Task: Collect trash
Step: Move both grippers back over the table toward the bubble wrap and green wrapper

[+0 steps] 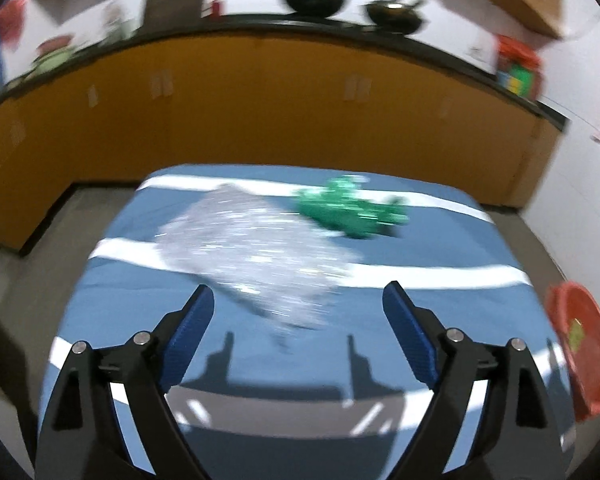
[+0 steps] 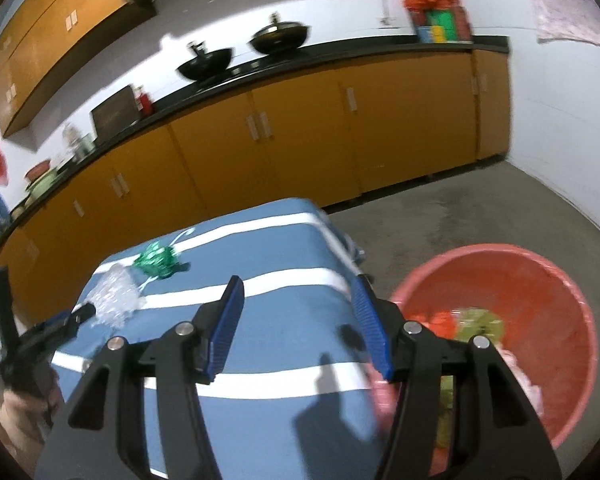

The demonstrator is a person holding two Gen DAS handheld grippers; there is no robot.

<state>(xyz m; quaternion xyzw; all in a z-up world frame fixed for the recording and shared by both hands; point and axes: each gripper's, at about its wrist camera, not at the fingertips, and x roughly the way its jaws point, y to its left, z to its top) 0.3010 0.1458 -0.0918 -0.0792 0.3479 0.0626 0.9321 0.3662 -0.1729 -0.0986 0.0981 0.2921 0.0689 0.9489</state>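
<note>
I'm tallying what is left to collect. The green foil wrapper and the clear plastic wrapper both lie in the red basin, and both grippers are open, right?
Not quite. The green foil wrapper and clear plastic wrapper lie on the blue striped tabletop, not in the red basin, as the left wrist view shows. The left gripper and right gripper are indeed open.

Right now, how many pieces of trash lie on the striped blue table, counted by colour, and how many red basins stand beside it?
Silver wrapper: 1
Green wrapper: 1
Red basin on the floor, with trash already inside: 1
Total: 3 things, 2 of them still on the table.
</note>
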